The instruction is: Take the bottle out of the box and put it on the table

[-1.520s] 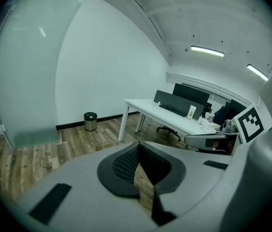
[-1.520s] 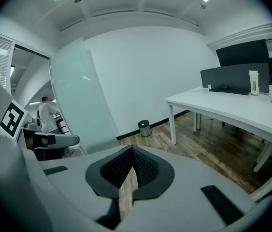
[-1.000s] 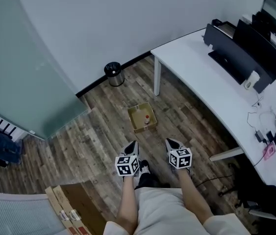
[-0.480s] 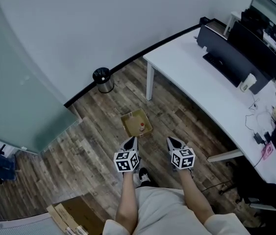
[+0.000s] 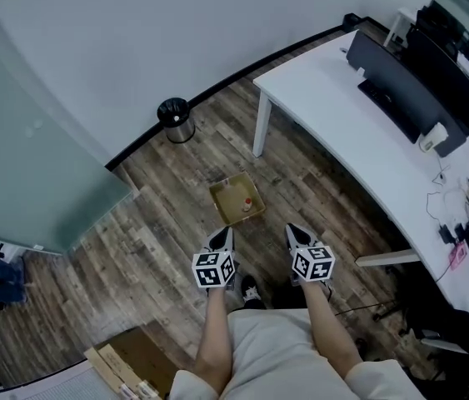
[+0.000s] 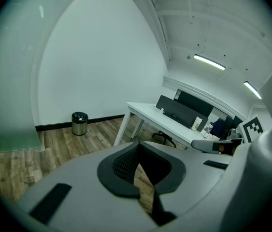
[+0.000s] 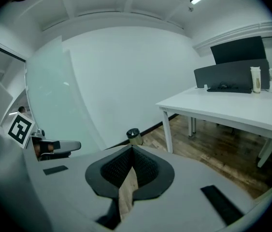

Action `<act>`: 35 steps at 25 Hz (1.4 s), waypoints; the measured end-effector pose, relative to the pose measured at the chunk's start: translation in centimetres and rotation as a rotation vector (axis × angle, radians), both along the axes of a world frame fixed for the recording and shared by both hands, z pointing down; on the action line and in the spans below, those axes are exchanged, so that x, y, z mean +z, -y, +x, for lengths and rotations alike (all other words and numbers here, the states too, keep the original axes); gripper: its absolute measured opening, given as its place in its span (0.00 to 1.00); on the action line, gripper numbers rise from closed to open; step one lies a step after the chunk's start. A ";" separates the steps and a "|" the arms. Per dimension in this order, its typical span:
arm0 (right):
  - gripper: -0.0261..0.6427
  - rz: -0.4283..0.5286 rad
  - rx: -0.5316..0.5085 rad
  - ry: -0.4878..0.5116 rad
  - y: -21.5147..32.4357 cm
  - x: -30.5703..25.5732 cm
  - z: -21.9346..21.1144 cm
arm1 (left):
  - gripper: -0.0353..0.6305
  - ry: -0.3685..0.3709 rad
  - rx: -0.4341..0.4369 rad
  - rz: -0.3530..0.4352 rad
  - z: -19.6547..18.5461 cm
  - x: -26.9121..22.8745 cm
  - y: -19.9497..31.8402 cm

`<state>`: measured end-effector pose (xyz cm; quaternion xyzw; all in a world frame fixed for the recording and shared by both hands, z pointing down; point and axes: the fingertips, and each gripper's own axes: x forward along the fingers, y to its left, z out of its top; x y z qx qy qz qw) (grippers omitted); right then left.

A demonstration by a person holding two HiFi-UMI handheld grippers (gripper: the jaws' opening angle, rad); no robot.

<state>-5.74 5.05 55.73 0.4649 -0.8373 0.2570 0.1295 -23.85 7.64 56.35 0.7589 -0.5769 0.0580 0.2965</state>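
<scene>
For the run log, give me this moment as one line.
bottle: in box on floor, untouched | left gripper: shut, empty | right gripper: shut, empty | table: right of box

- You worked in even, fairly bright room light. Two ceiling strip lights [image 6: 209, 62] glowed in the left gripper view, and the right gripper view caught another.
- Your head view was sharp, with only faint, soft shadows on the wooden floor [image 5: 167, 223] beneath the white table [image 5: 334, 115].
- Both gripper views bent straight lines hard and fell to black at the corners.
- Nearest the lens, the grey bodies of the left gripper [image 6: 138, 144] and the right gripper [image 7: 131, 149] looked soft and unfocused.
</scene>
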 end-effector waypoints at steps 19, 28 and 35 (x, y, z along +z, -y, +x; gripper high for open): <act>0.10 -0.105 -0.209 0.049 11.8 3.9 -7.2 | 0.07 -0.007 -0.264 -0.092 -8.5 3.3 6.0; 0.10 -0.164 -0.255 0.046 22.5 7.9 -5.7 | 0.08 0.018 -0.263 -0.222 -6.2 7.6 13.2; 0.10 -0.235 -0.369 -0.017 26.5 13.7 -7.5 | 0.08 0.001 -0.306 -0.288 -5.2 10.4 15.9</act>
